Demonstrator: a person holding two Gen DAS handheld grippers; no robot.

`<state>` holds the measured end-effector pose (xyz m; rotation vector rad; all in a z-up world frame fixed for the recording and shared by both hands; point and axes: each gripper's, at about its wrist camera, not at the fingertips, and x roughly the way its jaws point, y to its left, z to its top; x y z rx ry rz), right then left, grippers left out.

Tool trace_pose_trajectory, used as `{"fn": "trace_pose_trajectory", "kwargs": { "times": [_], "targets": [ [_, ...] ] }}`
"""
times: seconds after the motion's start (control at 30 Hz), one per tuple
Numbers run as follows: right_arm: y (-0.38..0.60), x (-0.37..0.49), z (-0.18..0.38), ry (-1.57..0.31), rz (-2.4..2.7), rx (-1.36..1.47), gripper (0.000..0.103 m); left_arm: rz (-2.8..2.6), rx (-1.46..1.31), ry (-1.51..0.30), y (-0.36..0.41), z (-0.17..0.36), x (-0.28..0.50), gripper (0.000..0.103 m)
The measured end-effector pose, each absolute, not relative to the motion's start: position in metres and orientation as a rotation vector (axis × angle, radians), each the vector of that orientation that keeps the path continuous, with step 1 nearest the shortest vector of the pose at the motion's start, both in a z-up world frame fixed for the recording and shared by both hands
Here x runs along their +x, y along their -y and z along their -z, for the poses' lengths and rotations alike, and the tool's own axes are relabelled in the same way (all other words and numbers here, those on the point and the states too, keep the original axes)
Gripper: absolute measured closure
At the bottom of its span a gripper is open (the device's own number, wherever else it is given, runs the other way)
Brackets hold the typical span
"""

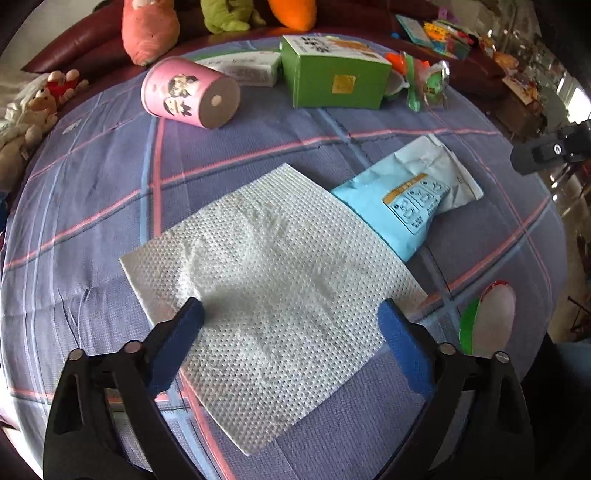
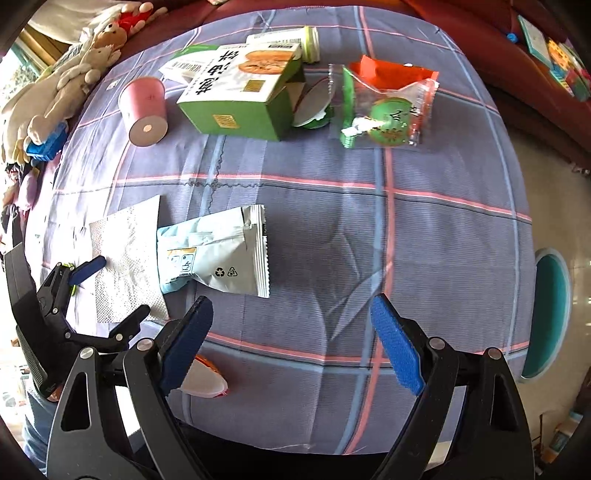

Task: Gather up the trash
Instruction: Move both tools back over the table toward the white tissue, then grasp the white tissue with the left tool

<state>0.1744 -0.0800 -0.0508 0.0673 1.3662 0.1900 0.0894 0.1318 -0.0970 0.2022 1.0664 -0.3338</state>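
The left claw [image 1: 290, 314] stands wide open, pointing steeply down over a white paper towel [image 1: 266, 280] that lies flat on the checked cloth [image 1: 110, 206] covering the worktop; the blue fingertips [image 1: 192, 314] sit over the sheet's near part, one to each side, and whether they touch it cannot be told. The right claw [image 2: 291, 314] is wide open too, with nothing between its fingers, above bare cloth near the worktop's front edge. Just beyond the towel, its end tucked under the towel's far edge, lies a pale blue wrapper [image 1: 410, 199]. Towards the far edge lie a pink cup [image 1: 188, 92] on its side, a green box [image 1: 332, 74] and a clear snack bag [image 2: 384, 110]. Plush toys [image 1: 151, 29] line the sofa behind.
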Motion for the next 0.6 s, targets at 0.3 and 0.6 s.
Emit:
{"fn": "trace_pose_trajectory", "kwargs": {
  "times": [0.3,0.6],
  "targets": [
    [0.071,0.185,0.059,-1.383,-0.179,0.070,0.020,0.281,0.158,-1.025,-0.149,0.088,0.092,0.094],
    [0.063,0.209,0.058,-1.369,-0.202,0.086,0.020,0.280,0.038,-1.001,-0.158,0.062,0.113,0.099]
  ]
}}
